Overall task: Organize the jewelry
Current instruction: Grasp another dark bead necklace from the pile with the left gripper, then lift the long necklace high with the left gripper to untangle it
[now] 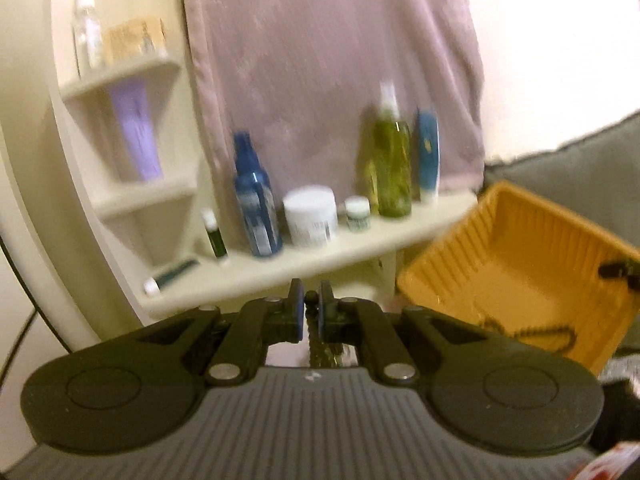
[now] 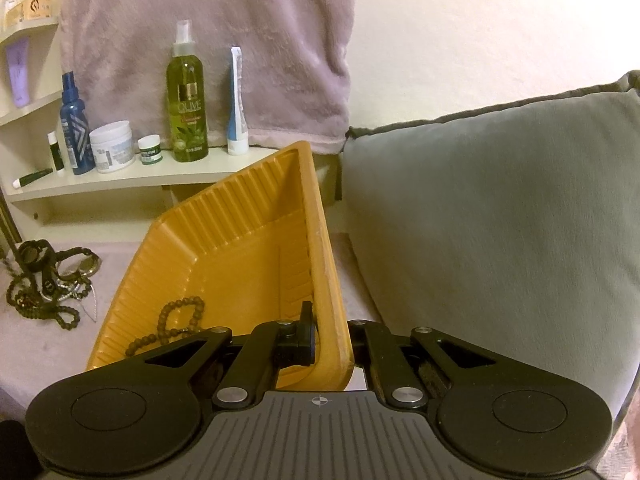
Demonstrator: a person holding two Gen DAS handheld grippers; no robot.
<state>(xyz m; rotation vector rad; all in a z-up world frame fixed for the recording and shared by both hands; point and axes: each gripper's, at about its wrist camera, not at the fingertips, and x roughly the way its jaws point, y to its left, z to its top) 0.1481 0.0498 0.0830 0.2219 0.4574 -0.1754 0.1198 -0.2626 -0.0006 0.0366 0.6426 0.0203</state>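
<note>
The left claw (image 1: pixel 309 312) has its two fingers drawn nearly together, pinching a thin dark beaded strand that hangs down between the pads (the view is blurred, so the strand's detail is unclear). The right claw (image 2: pixel 330 332) is clamped on the rim of a tilted orange tray (image 2: pixel 240 248), one finger inside, the other outside the wall.

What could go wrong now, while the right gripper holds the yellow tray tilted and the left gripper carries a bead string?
1. The right gripper pinches only the rim of the tilted yellow tray; it may slip, and the bead necklace inside could slide out.
2. The left gripper holds a thin bead string between its pads; in this blurred view it might drop before reaching the tray.
3. The jewelry pile looks tangled, so one pull may drag several pieces.
</note>
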